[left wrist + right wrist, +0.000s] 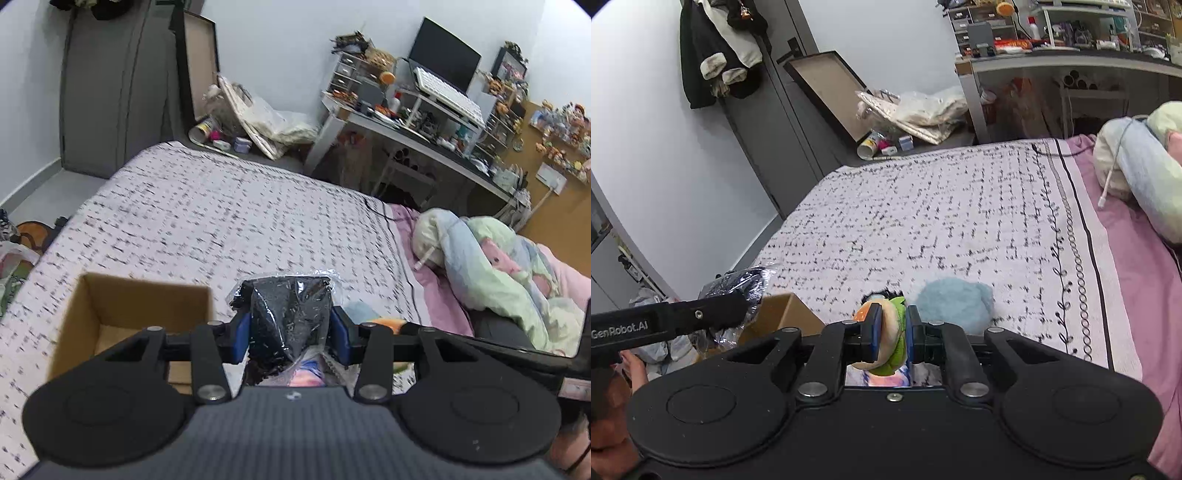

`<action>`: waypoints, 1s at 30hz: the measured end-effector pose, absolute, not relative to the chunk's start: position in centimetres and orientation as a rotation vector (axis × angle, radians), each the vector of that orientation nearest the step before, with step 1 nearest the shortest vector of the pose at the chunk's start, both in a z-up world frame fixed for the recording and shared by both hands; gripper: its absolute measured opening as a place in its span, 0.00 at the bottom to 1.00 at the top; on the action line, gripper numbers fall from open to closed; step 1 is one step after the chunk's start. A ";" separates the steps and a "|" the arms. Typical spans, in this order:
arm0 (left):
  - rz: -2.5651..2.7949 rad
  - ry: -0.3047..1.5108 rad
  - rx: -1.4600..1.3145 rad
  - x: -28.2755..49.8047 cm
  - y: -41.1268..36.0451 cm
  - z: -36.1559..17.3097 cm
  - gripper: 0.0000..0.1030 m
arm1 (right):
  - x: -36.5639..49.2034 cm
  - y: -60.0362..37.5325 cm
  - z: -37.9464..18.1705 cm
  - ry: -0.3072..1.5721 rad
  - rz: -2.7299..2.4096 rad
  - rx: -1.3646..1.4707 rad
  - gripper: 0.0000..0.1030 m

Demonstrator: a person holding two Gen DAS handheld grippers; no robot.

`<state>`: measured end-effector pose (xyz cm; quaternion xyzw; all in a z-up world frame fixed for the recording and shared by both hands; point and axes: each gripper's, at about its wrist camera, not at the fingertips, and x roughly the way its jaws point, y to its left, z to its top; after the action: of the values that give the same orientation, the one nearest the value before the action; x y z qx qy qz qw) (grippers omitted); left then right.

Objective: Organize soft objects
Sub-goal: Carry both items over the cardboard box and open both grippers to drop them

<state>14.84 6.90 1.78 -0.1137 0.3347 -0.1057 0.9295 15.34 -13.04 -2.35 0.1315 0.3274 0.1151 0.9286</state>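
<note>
My left gripper [291,332] is shut on a black soft item in clear plastic wrap [288,317] and holds it above the bed, just right of an open cardboard box [110,314]. The wrapped item also shows in the right wrist view [738,291], over the box [783,314]. My right gripper [891,332] is shut on a burger-shaped plush toy [886,332] with a tan bun and green layer. A fluffy light blue plush [955,302] lies on the bed just right of it. A flat printed item lies under the burger plush, mostly hidden.
The patterned white bedspread [942,206] stretches ahead. A rolled pastel blanket [491,266] lies on the pink sheet at the right. A cluttered desk [424,122], bags on the floor [266,122] and a grey door [757,122] stand beyond the bed.
</note>
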 end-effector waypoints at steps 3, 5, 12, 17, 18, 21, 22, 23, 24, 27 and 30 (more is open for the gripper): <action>-0.195 0.666 -0.248 14.7 8.6 1.7 0.43 | 15.5 -12.1 -1.7 0.649 0.238 0.261 0.13; -0.181 0.670 -0.270 14.7 9.7 1.4 0.43 | 15.7 -11.3 -1.4 0.637 0.245 0.258 0.13; -0.137 0.687 -0.302 15.0 13.9 0.1 0.43 | 16.3 -7.8 -0.4 0.610 0.289 0.254 0.13; -0.067 0.690 -0.309 15.2 16.9 -0.5 0.43 | 16.7 -4.8 0.0 0.591 0.335 0.243 0.13; -0.057 0.688 -0.313 15.3 17.3 -0.6 0.43 | 16.9 -4.2 0.0 0.591 0.344 0.237 0.13; -0.043 0.693 -0.333 15.5 18.2 -0.7 0.43 | 17.4 -2.4 -0.1 0.596 0.366 0.225 0.13; -0.043 0.691 -0.335 15.5 18.4 -0.7 0.43 | 17.6 -1.8 -0.1 0.599 0.374 0.222 0.13; -0.041 0.689 -0.338 15.6 18.6 -0.8 0.43 | 17.7 -1.3 -0.2 0.602 0.379 0.218 0.13; -0.039 0.690 -0.345 15.8 18.9 -0.9 0.43 | 17.8 -0.9 -0.3 0.605 0.383 0.215 0.13; -0.026 0.691 -0.365 16.4 19.6 -1.6 0.43 | 18.2 0.2 -0.6 0.617 0.392 0.206 0.13; 0.002 0.670 -0.316 17.0 19.3 -2.4 0.43 | 18.7 0.9 -1.0 0.632 0.390 0.207 0.13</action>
<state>16.97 19.29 -2.43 -0.1546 0.3275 0.0012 0.9321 18.74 0.88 -0.97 0.1011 0.3084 0.1903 0.9265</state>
